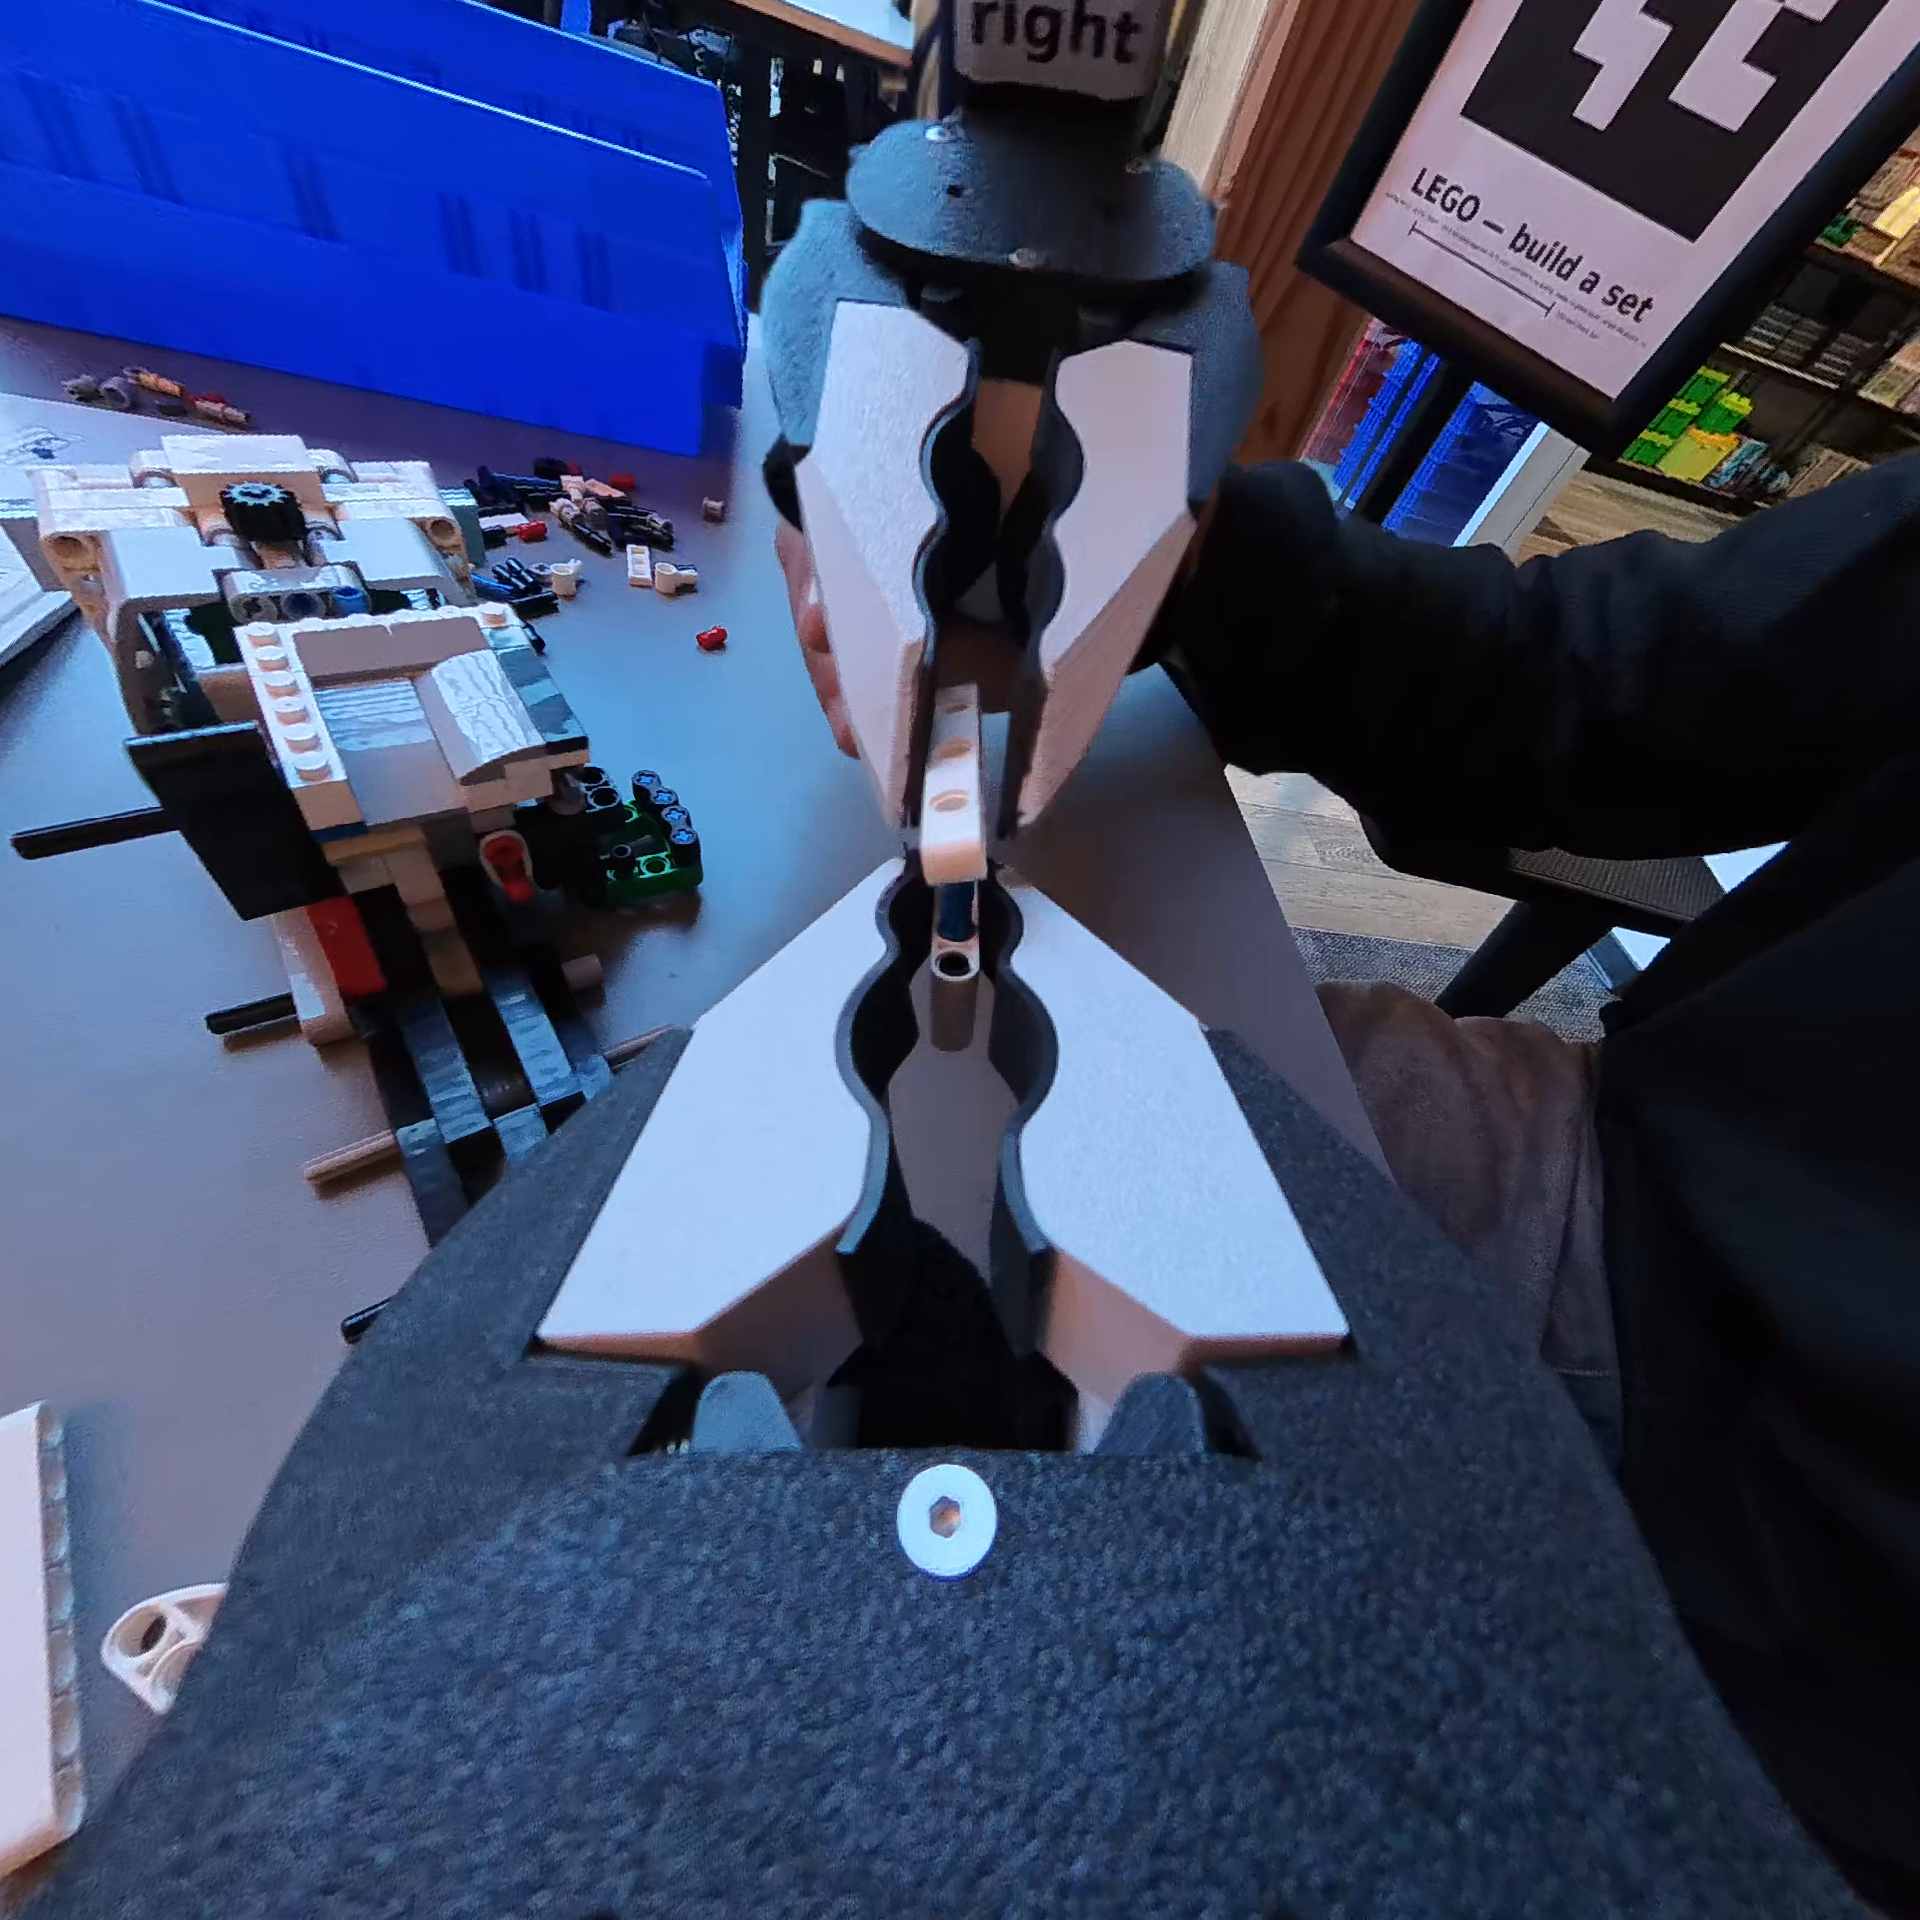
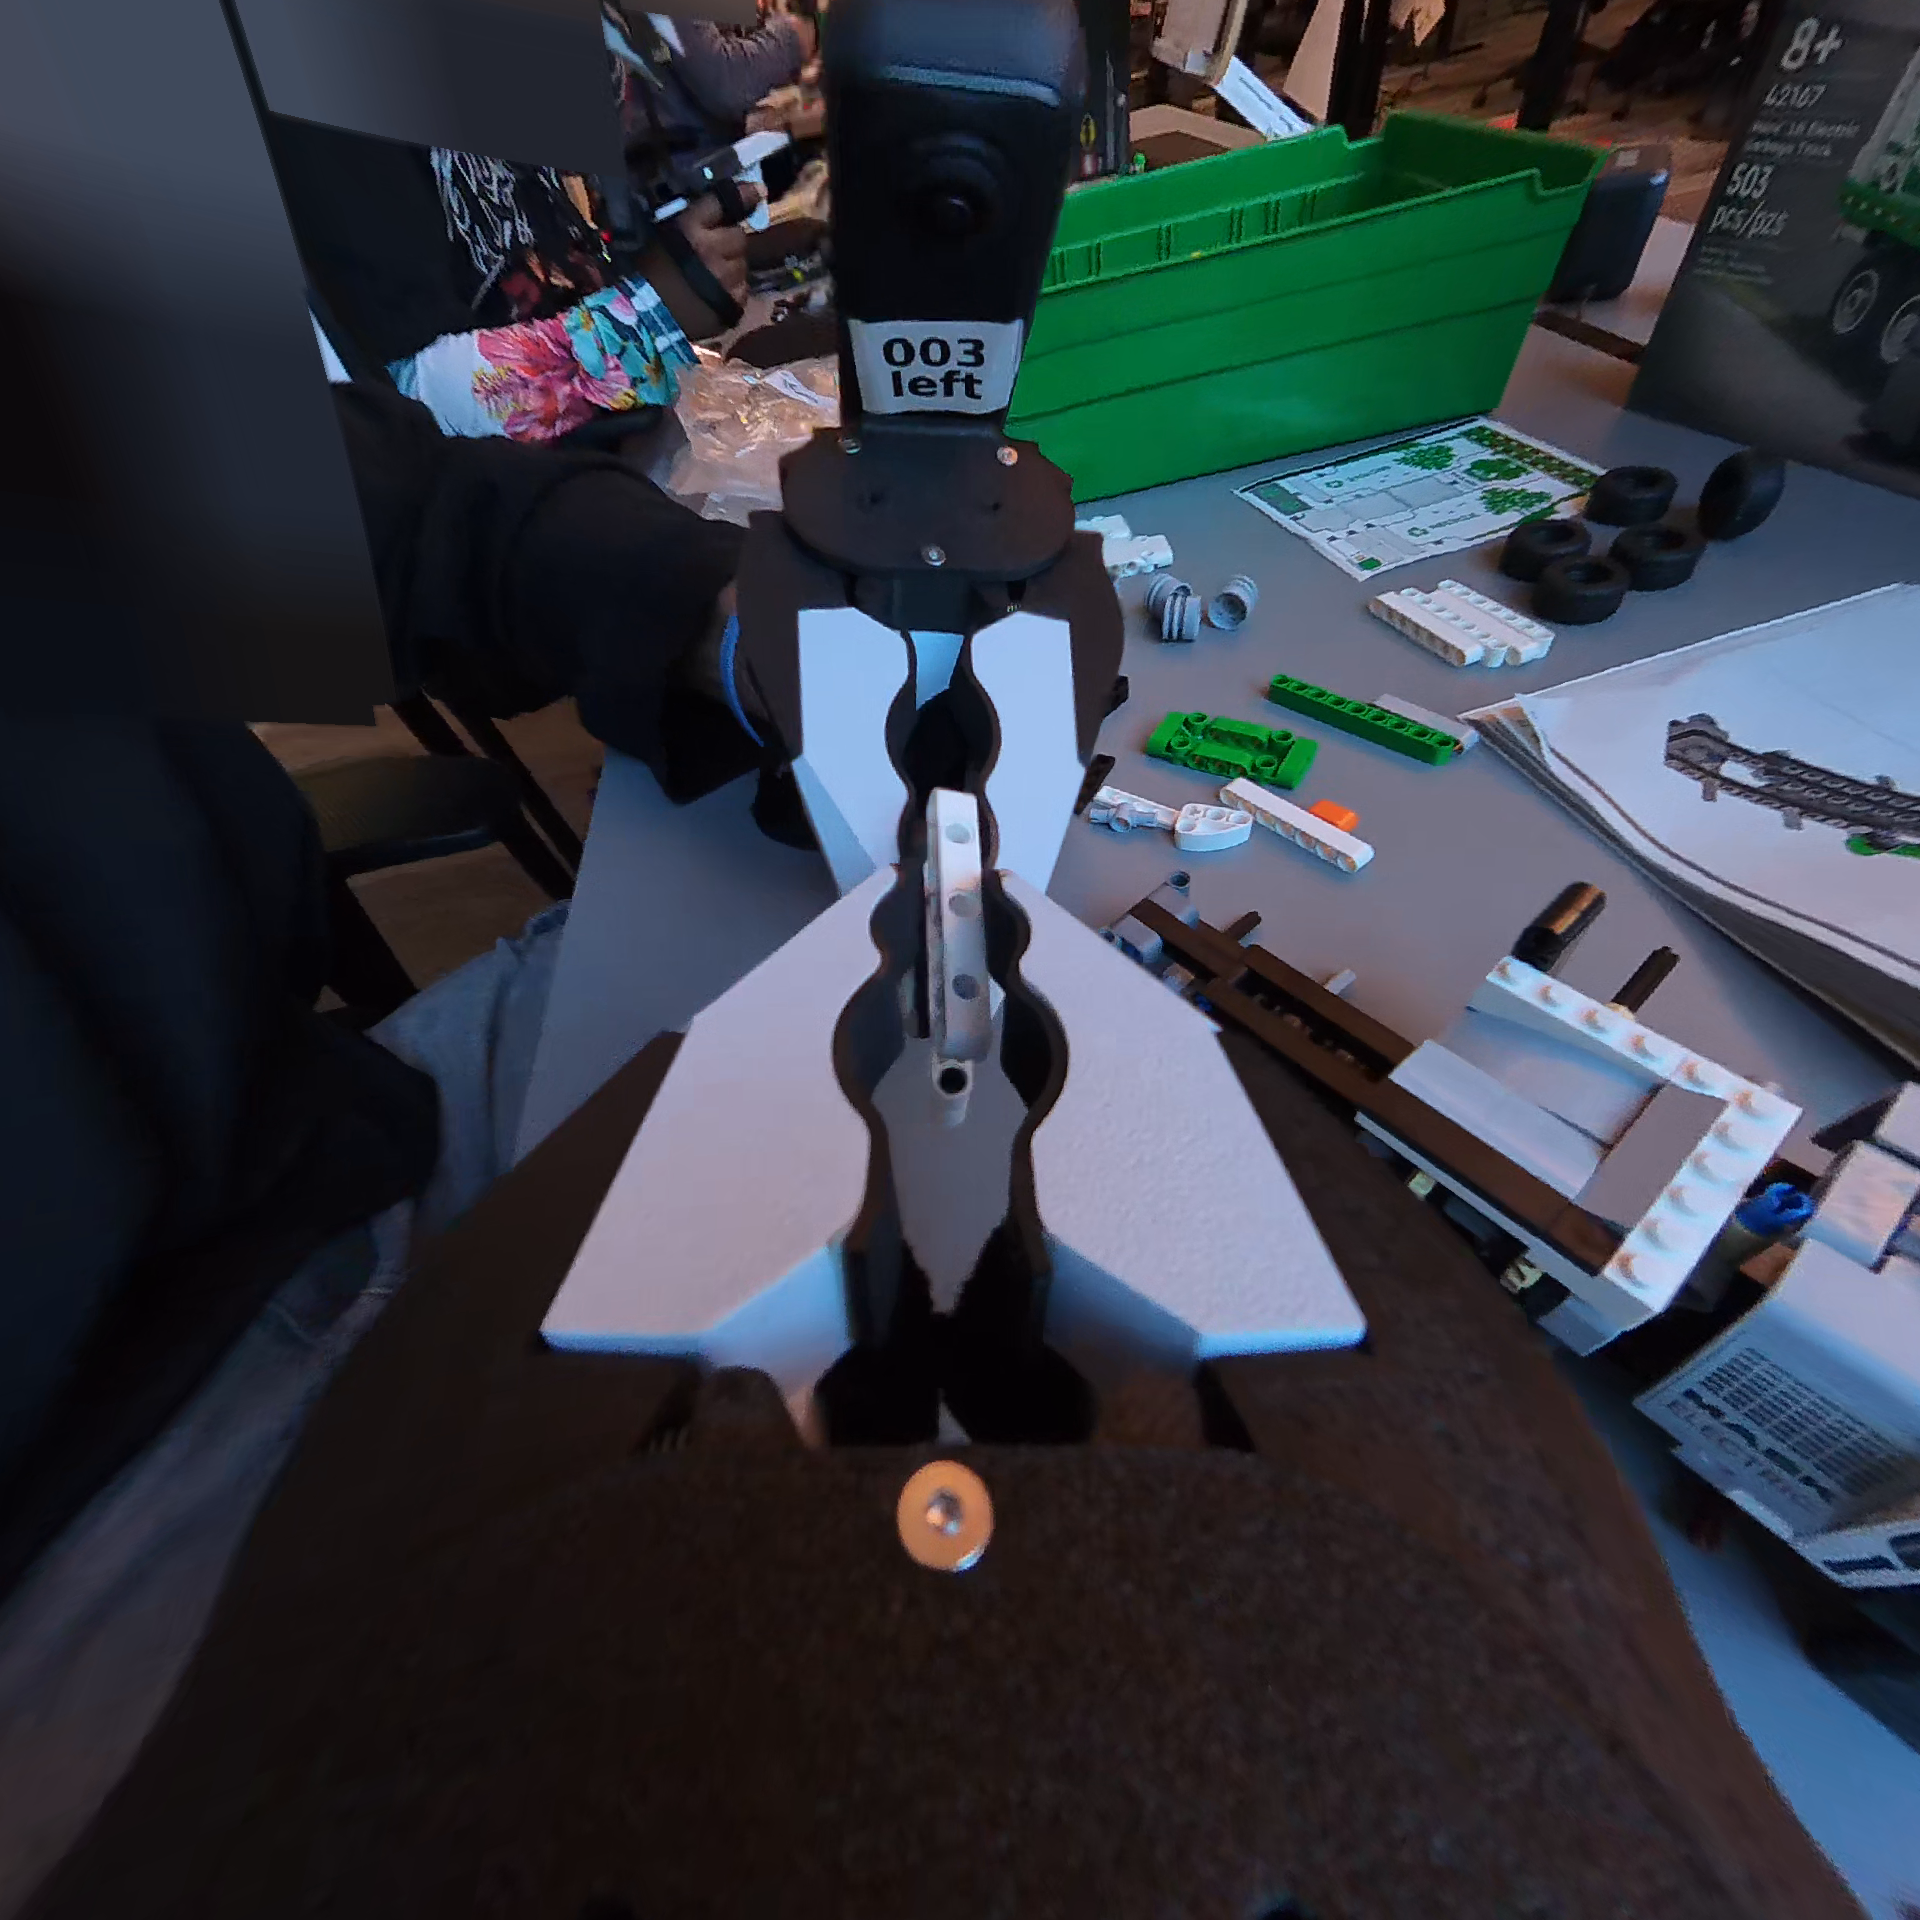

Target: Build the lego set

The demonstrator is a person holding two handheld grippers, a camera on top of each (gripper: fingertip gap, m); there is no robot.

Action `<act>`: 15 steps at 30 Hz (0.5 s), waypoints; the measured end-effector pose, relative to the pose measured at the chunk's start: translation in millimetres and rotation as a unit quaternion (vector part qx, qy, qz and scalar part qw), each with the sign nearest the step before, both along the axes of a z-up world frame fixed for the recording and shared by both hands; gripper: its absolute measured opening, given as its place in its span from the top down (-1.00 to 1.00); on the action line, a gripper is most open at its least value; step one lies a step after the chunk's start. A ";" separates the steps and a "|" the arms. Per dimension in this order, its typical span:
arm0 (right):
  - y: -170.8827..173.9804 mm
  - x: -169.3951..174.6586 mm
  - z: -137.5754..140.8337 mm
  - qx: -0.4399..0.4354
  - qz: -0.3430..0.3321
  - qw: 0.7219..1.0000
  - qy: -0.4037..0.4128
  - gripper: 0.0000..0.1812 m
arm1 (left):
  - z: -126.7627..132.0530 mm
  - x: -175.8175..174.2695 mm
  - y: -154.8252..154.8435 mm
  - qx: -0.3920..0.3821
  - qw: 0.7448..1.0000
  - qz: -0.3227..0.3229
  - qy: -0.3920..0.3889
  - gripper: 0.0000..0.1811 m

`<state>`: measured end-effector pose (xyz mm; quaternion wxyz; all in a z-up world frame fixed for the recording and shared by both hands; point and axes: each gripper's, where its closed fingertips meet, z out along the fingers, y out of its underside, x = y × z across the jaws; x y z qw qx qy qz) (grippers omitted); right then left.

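My two grippers face each other tip to tip above the table's edge. My right gripper (image 2: 951,883) is shut on a white beam with holes (image 2: 956,935). The beam also shows in the left wrist view (image 1: 951,790), standing out of the right gripper (image 1: 966,821). My left gripper (image 1: 951,883) is shut on a small grey tube with a blue pin (image 1: 951,951). The pin's tip meets the lower end of the white beam. In the right wrist view the left gripper (image 2: 940,800) closes around the far end of the beam. The pin is hidden there.
The partly built truck model (image 1: 343,727) (image 2: 1558,1143) lies on the grey table. Loose small parts (image 1: 582,520), black tyres (image 2: 1621,540), white beams (image 2: 1455,623), a green beam (image 2: 1361,717) and an instruction booklet (image 2: 1714,779) lie around. Blue bins (image 1: 364,208) and a green bin (image 2: 1299,291) stand behind. The grippers are tip to tip, or close to it.
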<state>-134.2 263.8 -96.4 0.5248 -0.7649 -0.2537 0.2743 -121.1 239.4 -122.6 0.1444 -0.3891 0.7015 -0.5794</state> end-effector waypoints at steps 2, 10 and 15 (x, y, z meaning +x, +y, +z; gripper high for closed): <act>0.0 0.1 2.0 0.013 -0.007 1.000 -0.022 0.87 | 1.3 0.4 1.6 -0.007 1.000 0.003 0.000 0.93; 0.5 -0.5 0.0 0.004 -0.015 0.999 -0.036 0.92 | 1.4 -0.4 0.5 0.001 1.000 0.002 -0.007 0.93; -4.4 -4.2 -2.0 -0.015 0.002 0.999 -0.038 0.92 | -1.4 -1.5 -1.4 0.050 0.998 0.004 -0.031 0.92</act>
